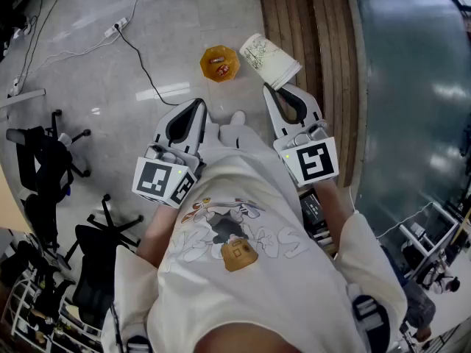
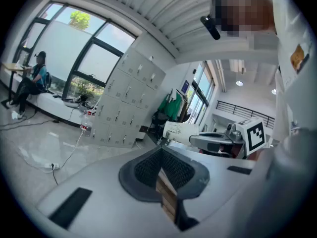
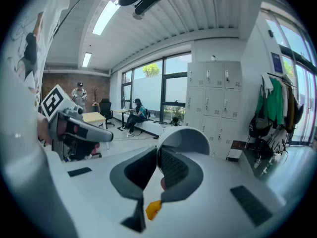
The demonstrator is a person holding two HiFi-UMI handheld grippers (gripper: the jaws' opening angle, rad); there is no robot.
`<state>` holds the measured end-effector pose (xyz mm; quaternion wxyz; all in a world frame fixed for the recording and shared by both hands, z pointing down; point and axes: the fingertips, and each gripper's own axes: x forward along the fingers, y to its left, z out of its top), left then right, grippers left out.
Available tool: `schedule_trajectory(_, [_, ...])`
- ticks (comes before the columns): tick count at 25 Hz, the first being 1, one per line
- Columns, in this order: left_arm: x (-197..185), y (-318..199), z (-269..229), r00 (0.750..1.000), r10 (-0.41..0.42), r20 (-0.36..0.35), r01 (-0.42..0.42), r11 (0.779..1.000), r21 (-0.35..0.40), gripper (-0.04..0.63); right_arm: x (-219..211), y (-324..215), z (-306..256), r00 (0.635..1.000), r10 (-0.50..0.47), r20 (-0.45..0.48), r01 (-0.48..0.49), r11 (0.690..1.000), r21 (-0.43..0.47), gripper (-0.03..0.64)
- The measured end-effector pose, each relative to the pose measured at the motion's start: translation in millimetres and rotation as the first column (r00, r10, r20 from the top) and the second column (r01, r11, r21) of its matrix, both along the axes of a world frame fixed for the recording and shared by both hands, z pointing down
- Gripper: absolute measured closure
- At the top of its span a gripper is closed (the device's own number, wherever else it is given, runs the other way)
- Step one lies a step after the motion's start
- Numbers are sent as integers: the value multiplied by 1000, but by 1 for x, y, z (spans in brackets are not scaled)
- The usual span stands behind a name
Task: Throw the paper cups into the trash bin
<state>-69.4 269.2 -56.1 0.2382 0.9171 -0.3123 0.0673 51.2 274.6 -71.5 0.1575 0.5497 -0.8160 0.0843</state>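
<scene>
A white paper cup point(image 1: 271, 61) with a faint drawing on its side lies tilted at the tip of my right gripper point(image 1: 269, 89), which is shut on the cup's wall. In the right gripper view the cup's rim point(image 3: 183, 140) arches just beyond the pinching jaws of that gripper point(image 3: 157, 150). An orange trash bin point(image 1: 219, 62) stands on the floor, left of the cup and ahead of both grippers. My left gripper point(image 1: 199, 104) is shut with nothing in it, and in the left gripper view its pads meet at the tip point(image 2: 161, 150). The left gripper view also shows the cup point(image 2: 181, 131) held out by the right gripper.
A wooden slatted bench point(image 1: 313, 35) runs along the right, beside a dark glass surface point(image 1: 412, 87). Black office chairs point(image 1: 44, 160) stand at the left. Cables and a power strip point(image 1: 118, 28) lie on the grey floor. The person's shoes point(image 1: 235, 123) are between the grippers.
</scene>
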Motion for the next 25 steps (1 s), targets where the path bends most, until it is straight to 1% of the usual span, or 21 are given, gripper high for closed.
schedule_trajectory(2, [22, 12, -9, 999, 28, 21, -29, 999, 34, 591, 6, 6, -16, 1000, -12, -11, 13, 999, 47, 591])
schedule_trajectory(4, [39, 21, -15, 998, 51, 43, -54, 997, 58, 591, 8, 14, -24, 1000, -18, -23, 19, 997, 73, 591])
schedule_trajectory(9, [62, 28, -14, 997, 62, 45, -65, 996, 61, 591, 13, 30, -15, 1000, -16, -16, 16, 999, 51, 591])
schedule_trajectory(11, [63, 26, -14, 997, 56, 50, -60, 996, 66, 591, 15, 30, -14, 1000, -15, 11, 15, 999, 50, 591])
schedule_trajectory(13, [64, 24, -17, 998, 39, 57, -43, 996, 72, 591, 21, 31, -18, 998, -13, 59, 10, 999, 54, 591])
schedule_trajectory(16, [74, 22, -18, 998, 15, 67, -19, 998, 63, 591, 37, 29, -29, 992, -14, 125, 6, 998, 69, 591])
schedule_trajectory(20, [89, 19, -7, 996, 14, 93, -18, 999, 40, 591, 54, 24, -34, 994, -30, 105, 18, 993, 114, 591])
schedule_trajectory(23, [87, 28, 0, 992, 0, 125, -3, 1000, 24, 591, 55, 30, -26, 989, -63, 134, 51, 995, 89, 591])
schedule_trajectory(25, [85, 32, 6, 991, -25, 132, 24, 1000, 7, 591, 57, 31, -19, 988, -80, 135, 71, 995, 67, 591])
